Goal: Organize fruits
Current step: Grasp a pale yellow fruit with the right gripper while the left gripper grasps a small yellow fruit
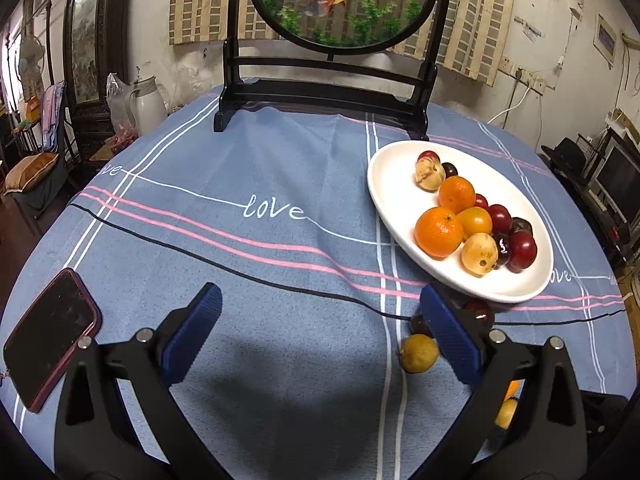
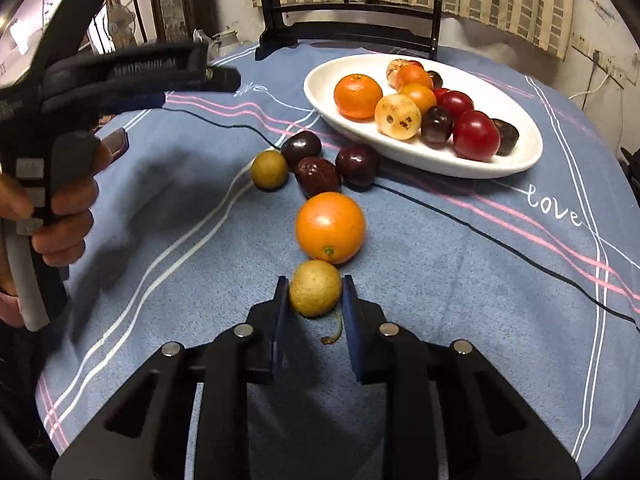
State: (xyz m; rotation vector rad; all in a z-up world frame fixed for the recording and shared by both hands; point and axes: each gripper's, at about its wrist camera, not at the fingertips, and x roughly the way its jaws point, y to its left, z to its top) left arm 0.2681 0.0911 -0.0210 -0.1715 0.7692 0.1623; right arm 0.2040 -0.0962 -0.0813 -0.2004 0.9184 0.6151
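A white oval plate [image 2: 516, 160] holds several oranges, tan loquats and dark red plums; it also shows in the left wrist view [image 1: 392, 184]. On the cloth before it lie an orange [image 2: 330, 227], three dark plums [image 2: 318, 176] and a yellow-green fruit [image 2: 269, 169]. My right gripper [image 2: 315, 300] is shut on a tan loquat [image 2: 315, 288] just in front of the orange. My left gripper [image 1: 320, 332] is open and empty above bare cloth, left of a yellow fruit [image 1: 419, 353]. The left gripper also shows at the right wrist view's upper left [image 2: 200, 76].
A phone in a red case [image 1: 50, 332] lies at the table's left edge. A dark wooden stand with a round goldfish screen [image 1: 324, 96] stands at the back. A white kettle [image 1: 146, 102] stands at the back left. The blue striped tablecloth [image 1: 240, 160] covers the table.
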